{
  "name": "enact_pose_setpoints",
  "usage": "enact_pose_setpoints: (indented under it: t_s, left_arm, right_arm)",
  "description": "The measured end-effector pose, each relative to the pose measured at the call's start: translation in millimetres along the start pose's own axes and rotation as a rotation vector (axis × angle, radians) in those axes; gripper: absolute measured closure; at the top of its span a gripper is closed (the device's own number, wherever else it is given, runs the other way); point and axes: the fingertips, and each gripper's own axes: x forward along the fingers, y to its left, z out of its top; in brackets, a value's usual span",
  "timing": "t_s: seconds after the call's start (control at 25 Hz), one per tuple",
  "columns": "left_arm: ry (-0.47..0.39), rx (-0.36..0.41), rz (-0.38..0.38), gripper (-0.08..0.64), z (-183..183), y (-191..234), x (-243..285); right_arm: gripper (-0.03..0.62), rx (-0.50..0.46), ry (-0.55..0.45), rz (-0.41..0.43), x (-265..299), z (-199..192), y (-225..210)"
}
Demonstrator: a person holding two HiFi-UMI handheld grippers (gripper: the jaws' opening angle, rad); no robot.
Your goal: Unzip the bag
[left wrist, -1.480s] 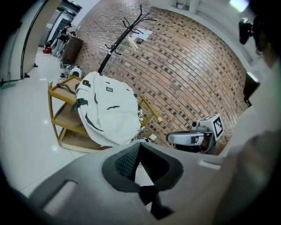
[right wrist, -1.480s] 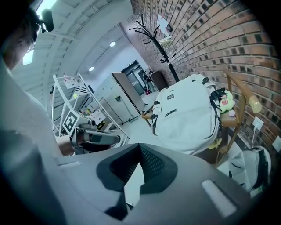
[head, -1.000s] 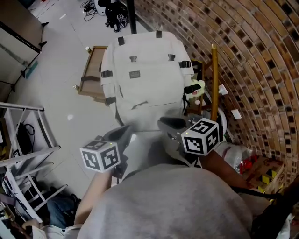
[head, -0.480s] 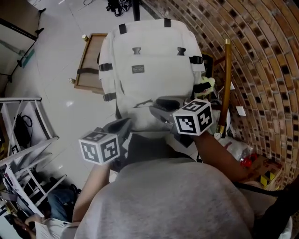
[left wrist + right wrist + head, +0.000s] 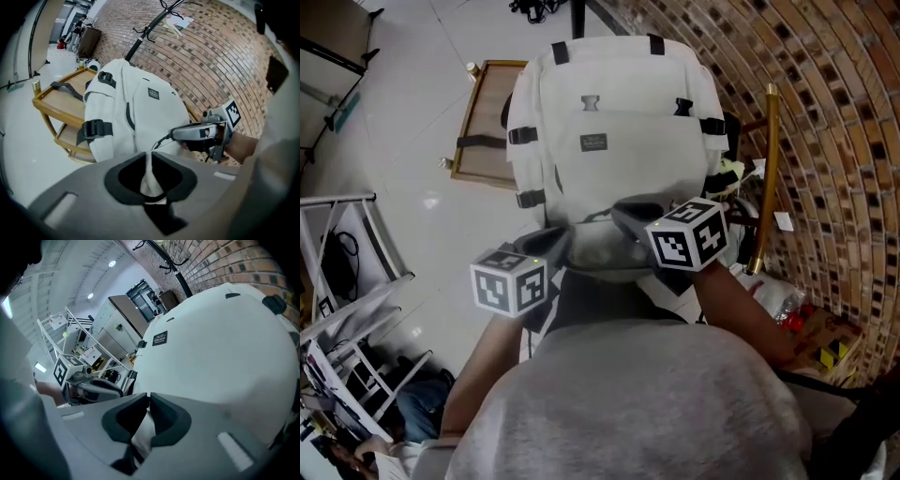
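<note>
Backpack (image 5: 614, 141) upright on wooden trolley (image 5: 483, 122), covering its right side. Left gripper (image 5: 149, 161) clenched on bag fabric. Right gripper (image 5: 147, 404) jaws just closing, now pinching white strip.

Risks:
- strip may be cloth, not puller, so zip won't run
- hard tug tips bag off trolley edge
- 1 grip slips

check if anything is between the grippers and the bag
Nothing visible is in the way. The left gripper is shut on a white fold of the bag, and the right gripper, whose jaws have just been closing, pinches its fabric too.
</note>
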Motion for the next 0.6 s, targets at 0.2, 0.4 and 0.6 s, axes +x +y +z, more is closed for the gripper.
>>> enact_pose_setpoints:
  t_s: [0.2, 0.4, 0.6]
  left_arm:
    - [0.065, 0.037, -0.083, 0.414, 1, 3, 13]
    - [0.154, 0.05, -0.193, 0.383, -4, -2, 29]
    - [0.191, 0.033, -0.225, 0.384, -6, -1, 36]
  right_arm:
    - [0.574, 0.007, -0.014, 0.005, -5, 2, 3]
    - [0.575, 0.017, -0.03, 0.015, -12, 0, 6]
    - [0.575, 0.025, -0.038, 0.018, -13, -1, 8]
